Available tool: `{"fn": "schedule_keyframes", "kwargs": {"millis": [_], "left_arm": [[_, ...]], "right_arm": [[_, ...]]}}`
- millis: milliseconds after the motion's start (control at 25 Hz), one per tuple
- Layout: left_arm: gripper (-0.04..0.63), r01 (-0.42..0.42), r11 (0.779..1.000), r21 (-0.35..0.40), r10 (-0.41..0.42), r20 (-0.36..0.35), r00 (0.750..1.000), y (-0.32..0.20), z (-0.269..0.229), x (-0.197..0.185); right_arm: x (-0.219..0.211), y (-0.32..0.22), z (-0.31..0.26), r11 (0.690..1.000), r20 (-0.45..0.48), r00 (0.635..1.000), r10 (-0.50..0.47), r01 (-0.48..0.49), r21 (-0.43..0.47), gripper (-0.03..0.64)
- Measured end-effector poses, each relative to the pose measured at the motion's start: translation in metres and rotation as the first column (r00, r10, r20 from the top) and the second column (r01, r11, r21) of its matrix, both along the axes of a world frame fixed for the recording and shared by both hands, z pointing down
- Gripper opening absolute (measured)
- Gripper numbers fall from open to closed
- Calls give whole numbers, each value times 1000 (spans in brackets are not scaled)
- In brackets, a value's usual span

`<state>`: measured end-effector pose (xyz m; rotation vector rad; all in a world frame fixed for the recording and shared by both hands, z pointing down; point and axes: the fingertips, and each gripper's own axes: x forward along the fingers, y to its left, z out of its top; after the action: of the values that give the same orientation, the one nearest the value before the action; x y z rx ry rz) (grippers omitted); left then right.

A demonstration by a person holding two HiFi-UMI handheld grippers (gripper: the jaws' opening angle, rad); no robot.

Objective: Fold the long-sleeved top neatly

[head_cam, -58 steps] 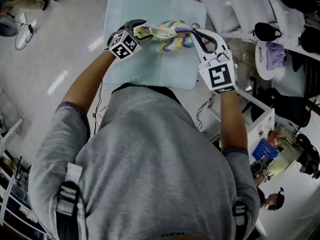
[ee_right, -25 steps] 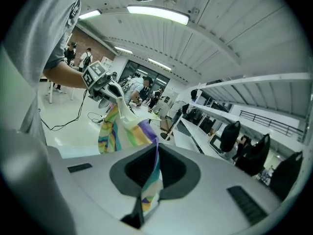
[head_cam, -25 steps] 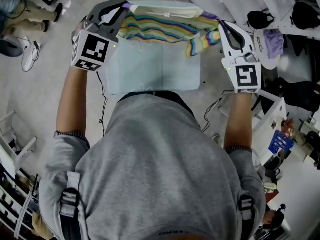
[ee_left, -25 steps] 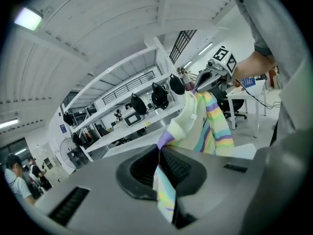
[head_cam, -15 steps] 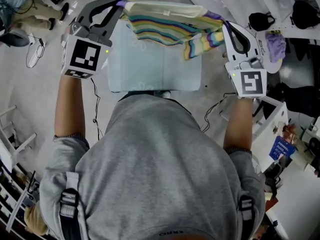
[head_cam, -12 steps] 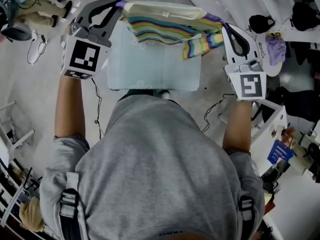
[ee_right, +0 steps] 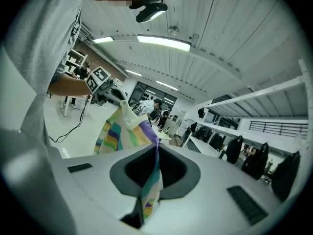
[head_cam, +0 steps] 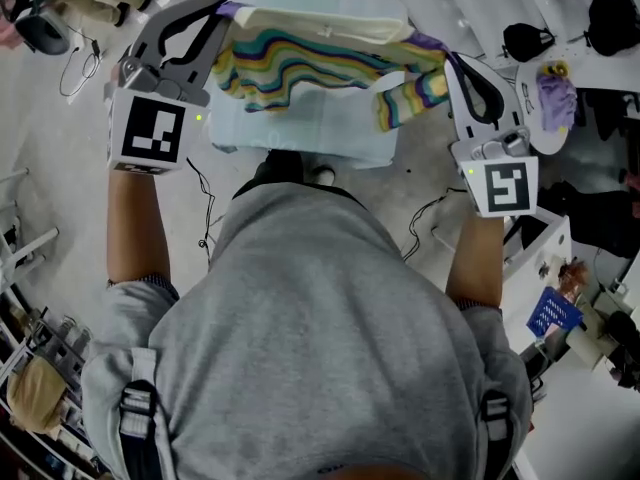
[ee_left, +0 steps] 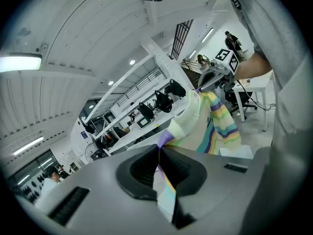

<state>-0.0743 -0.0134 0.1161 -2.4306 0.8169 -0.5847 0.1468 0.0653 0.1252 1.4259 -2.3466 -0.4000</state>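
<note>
Well, the person has the long-sleeved top (head_cam: 300, 63), a wavy striped thing, strung up in the air between the two tools. It hangs over the pale blue table (head_cam: 330, 138) rather than lying on it. The left gripper (head_cam: 222, 10) is pressed together on a purple-edged bit of the cloth, which runs through between its jaws. The right gripper (head_cam: 447, 60) pinches the other end the same way. The middle sags, and a bunch of fabric dangles close to the right tool; I can't tell whether that is a sleeve.

To my eye this is the spreading-out step, with no fold made yet. Next, both hands would need to come down evenly with the cloth kept taut, so the top lands flat and square on the table before either grip lets go, or that bunched part may crumple underneath
</note>
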Motion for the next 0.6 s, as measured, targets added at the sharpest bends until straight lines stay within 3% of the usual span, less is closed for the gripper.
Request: {"fn": "schedule_keyframes", "kwargs": {"millis": [240,440,600], "left_arm": [[31,19,1000,19,-20,44,999,50,0,-8],[31,11,999,-45,-10,34,999,70,13,-14],[32,5,994,-111,4,73,997,56,40,-10]], "right_arm": [[-8,48,1,1000,7,1000,-30,30,-3,20],[-12,65,15,999,-5,999,-33,33,-37,20],[-12,55,46,994,-44,999,-25,20,-108,20]]}}
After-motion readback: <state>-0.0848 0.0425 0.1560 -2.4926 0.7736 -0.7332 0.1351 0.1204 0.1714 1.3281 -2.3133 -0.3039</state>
